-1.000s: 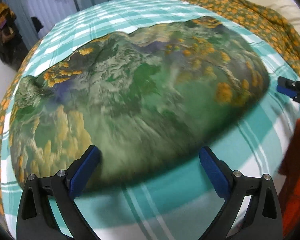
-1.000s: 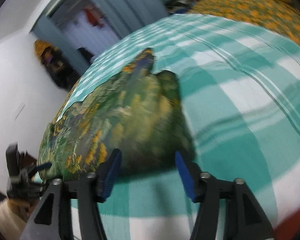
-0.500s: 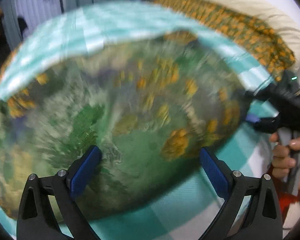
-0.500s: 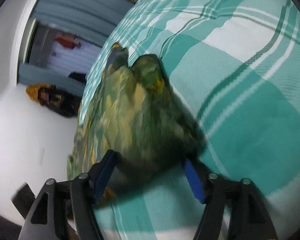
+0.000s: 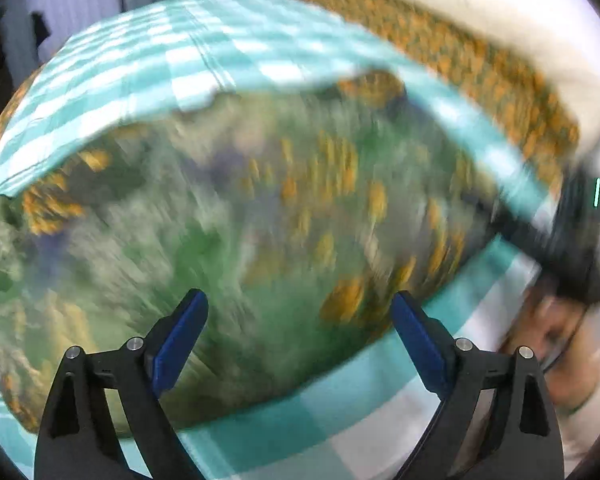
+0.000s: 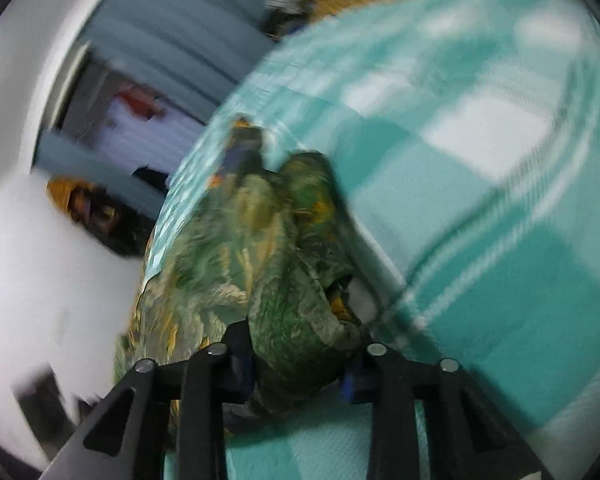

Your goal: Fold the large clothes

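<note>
A big green cloth [image 5: 228,216] with yellow spots lies in the middle of the bed [image 5: 172,52], on its blue and white squares. The left tongs [image 5: 298,322] are spread wide above it, closing a little, gripping nothing. The right tongs [image 6: 300,364], at 6 o'clock in their own view, are closing and pinch a bunched corner of the cloth

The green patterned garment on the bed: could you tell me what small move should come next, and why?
Probably the left gripper should drop onto the garment's near edge and close. The right gripper is closing with a bunched corner between its fingers, while the left's jaws are closing, still wide above the cloth with nothing between them, so only one end is gripped.
</note>
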Tool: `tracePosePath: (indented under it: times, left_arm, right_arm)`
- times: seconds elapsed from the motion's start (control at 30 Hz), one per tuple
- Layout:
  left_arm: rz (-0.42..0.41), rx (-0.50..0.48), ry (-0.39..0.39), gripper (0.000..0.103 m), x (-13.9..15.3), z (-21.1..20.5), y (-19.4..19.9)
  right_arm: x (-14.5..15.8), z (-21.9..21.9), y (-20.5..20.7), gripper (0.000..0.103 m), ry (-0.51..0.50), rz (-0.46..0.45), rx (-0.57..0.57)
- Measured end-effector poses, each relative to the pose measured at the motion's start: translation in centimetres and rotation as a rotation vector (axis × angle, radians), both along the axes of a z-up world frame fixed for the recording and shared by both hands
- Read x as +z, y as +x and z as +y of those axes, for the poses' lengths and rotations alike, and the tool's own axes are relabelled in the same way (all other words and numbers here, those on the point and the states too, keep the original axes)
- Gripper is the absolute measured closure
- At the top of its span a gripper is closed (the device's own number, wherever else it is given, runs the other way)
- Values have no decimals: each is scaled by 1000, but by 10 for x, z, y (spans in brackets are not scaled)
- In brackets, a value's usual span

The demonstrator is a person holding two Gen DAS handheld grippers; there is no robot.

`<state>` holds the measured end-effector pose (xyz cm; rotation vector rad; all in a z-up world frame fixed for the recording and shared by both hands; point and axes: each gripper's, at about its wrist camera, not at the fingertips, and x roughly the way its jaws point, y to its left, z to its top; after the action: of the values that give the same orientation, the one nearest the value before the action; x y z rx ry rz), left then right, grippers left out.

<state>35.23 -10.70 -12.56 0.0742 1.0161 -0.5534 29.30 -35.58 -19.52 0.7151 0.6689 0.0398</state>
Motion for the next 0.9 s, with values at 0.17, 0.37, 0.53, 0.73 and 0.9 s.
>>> tracePosePath:
  times: [0.17,0.37,0.53,0.73,0.9]
  left_arm:
    - [-10,-63,-120,7,77,-14,18]
    - [39,-220,-11,7,100,-76,17]
    - [-73,-163,315,28,69,-80,5]
    - [-70,-104,269,76,72,-39,5]
    - [-47,-28,213,77,87,26,25]
  right_arm:
    - [61,56,-21,75,-333,-163,90]
    - [110,145,-56,75,-657,-365,282]
    - [113,194,-77,75,-795,-431,404]
    - [116,191,-82,65,-767,-420,473]
    - [129,173,-103,45,-556,-465,533]
